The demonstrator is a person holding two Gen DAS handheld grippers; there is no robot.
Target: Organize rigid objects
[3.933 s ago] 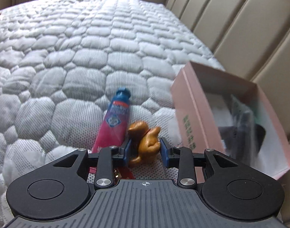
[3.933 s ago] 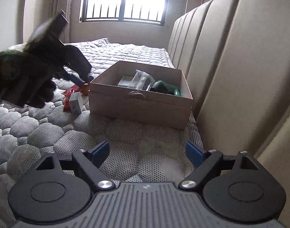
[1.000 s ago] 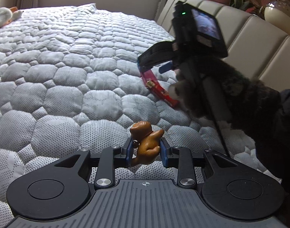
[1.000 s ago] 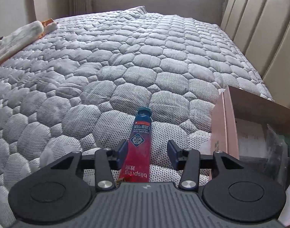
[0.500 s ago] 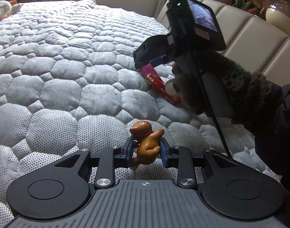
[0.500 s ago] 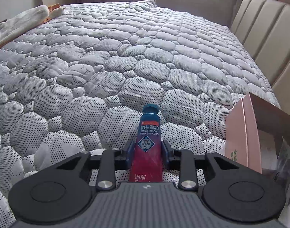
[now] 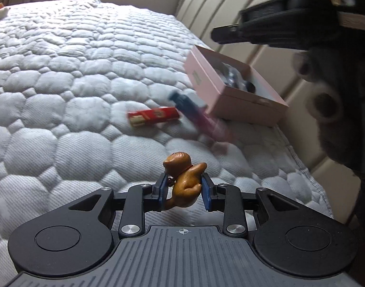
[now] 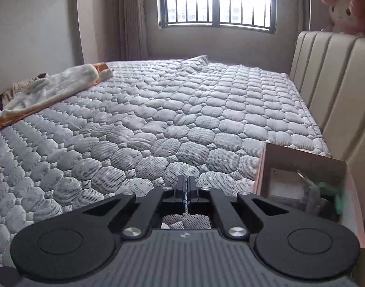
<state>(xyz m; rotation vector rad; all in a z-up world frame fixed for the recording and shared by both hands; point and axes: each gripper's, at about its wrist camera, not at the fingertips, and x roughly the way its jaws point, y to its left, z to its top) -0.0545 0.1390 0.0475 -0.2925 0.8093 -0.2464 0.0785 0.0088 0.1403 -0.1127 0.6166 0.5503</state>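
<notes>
Figurine [image 7: 184, 183] clamped in left gripper [image 7: 183, 191] above quilt [image 7: 74, 110]. Ahead: red pack [image 7: 153, 116], blurred tube [image 7: 201, 117], pink box [image 7: 232, 93]. Right gripper [image 8: 185, 186] pinched together, holding nothing.

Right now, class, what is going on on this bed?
A person is tidying small items on a quilted mattress with hand-held tongs. The left tongs are shut on a small brown animal figurine, held above the quilt. The right tongs are shut with nothing between their fingers. A red-and-blue tube and a red packet lie on the quilt beside an open pink box that already holds several items.
</notes>
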